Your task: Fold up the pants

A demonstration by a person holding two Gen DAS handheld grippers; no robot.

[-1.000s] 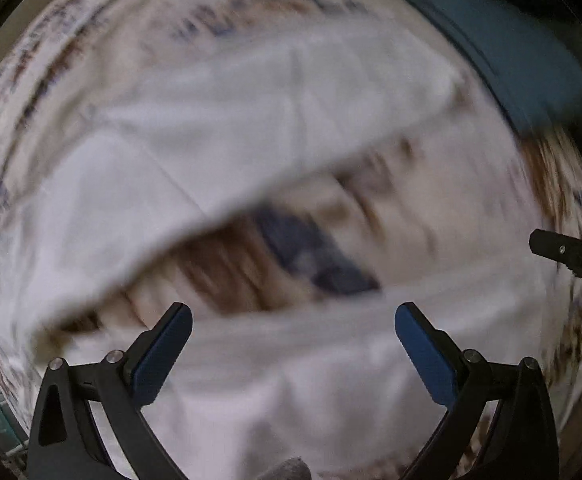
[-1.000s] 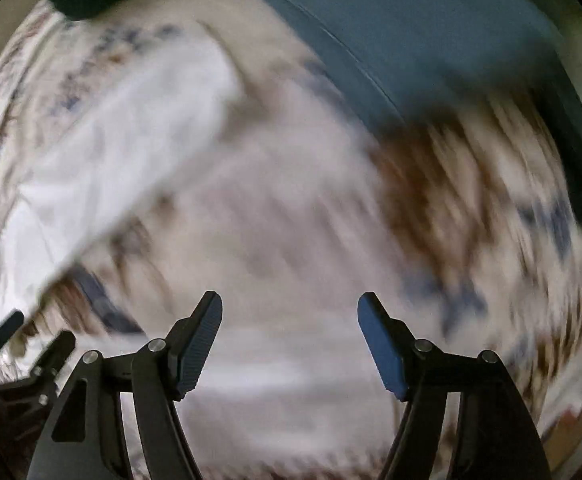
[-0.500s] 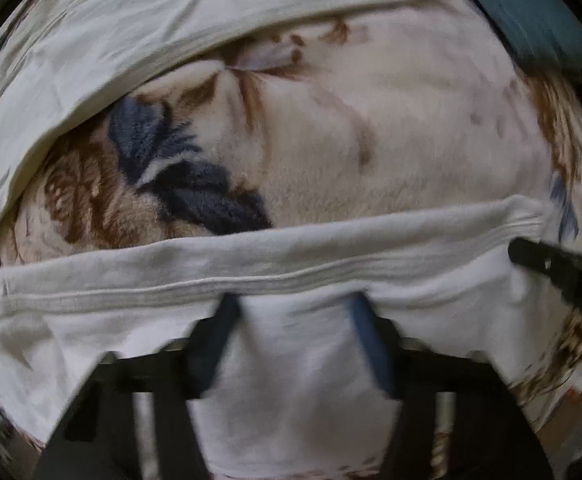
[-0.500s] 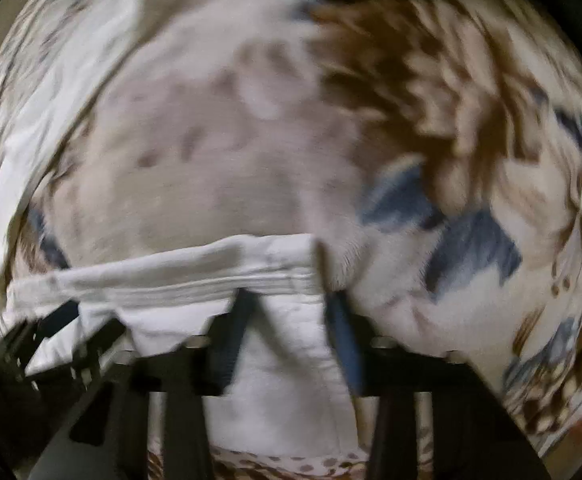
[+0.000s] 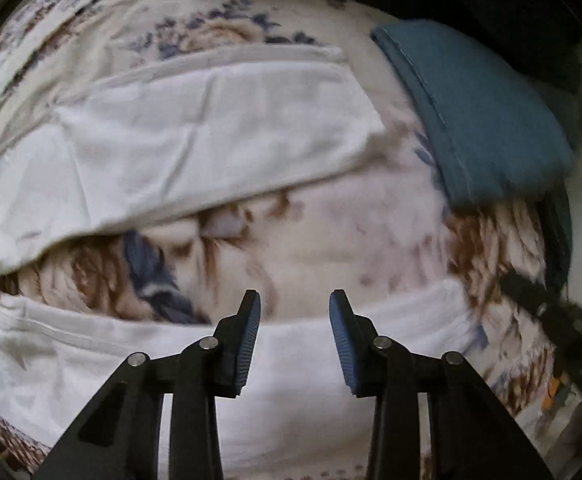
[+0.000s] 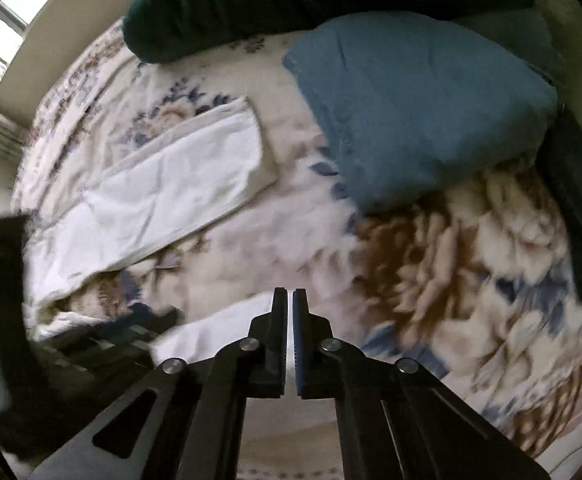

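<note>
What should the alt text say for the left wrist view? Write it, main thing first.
The left gripper hangs open over the near edge of white pants spread on a floral blanket. The other pant leg lies farther off, beside a blue pillow.

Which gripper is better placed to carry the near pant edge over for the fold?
Right. The right gripper looks pinched on the white pants; the left gripper hangs open above the pants, gripping nothing.
</note>
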